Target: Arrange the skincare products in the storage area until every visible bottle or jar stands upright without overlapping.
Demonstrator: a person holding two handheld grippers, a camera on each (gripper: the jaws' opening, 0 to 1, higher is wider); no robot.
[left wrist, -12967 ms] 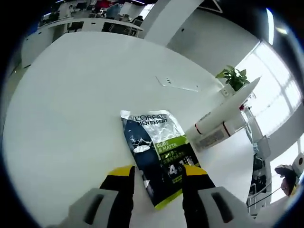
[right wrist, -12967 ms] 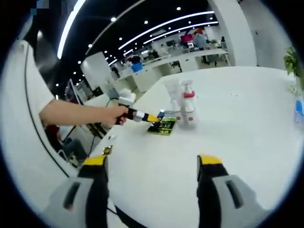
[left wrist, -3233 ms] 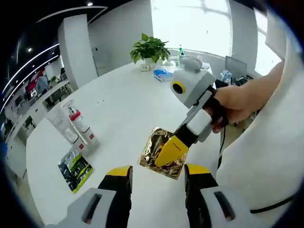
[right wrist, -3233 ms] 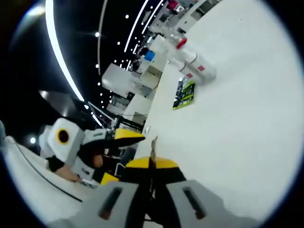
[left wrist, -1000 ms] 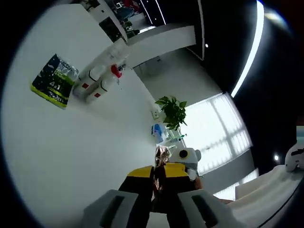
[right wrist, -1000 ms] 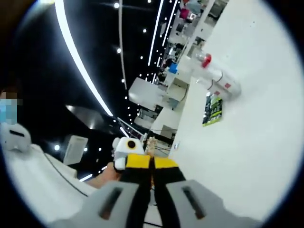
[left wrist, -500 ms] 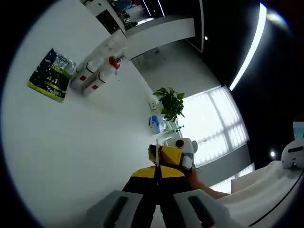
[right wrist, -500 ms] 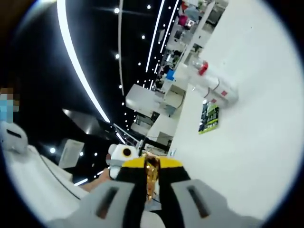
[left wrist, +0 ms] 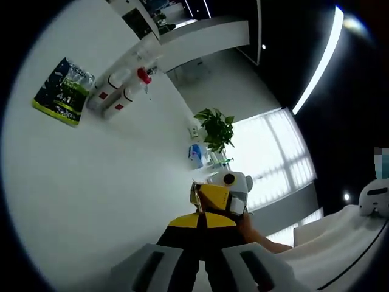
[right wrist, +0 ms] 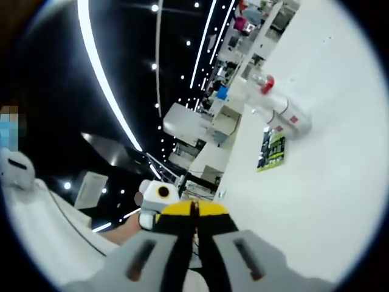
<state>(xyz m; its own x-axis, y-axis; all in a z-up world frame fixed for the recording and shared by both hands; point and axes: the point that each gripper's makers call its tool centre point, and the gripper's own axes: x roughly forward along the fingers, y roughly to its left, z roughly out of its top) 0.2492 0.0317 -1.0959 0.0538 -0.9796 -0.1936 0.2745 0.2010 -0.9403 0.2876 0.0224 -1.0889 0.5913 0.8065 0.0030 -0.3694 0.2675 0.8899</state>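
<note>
My left gripper [left wrist: 203,220] is shut, and a thin gold sachet [left wrist: 195,196] shows edge-on rising from its jaws. The right gripper [left wrist: 214,196] faces it from just beyond and pinches the same sachet. In the right gripper view my right gripper [right wrist: 194,214] is shut on that sachet's thin edge, with the left gripper [right wrist: 159,196] close behind it. A dark green sachet [left wrist: 63,91] [right wrist: 273,149] lies flat on the white table [left wrist: 109,176]. Beside it stand two white bottles [left wrist: 117,91] [right wrist: 284,112], one with a red pump top [left wrist: 144,76] [right wrist: 266,84].
A potted plant [left wrist: 213,128] and a blue object [left wrist: 194,154] sit at the table's far edge. A person's hand [left wrist: 255,234] holds the right gripper. Desks and ceiling lights fill the office behind [right wrist: 240,36]. Bare table surface [right wrist: 328,182] spreads around the sachet and bottles.
The left gripper left the green sachet on the table. The right gripper took the gold sachet, the left joined it, and both now hold it off the table. Little moved in the last half second.
</note>
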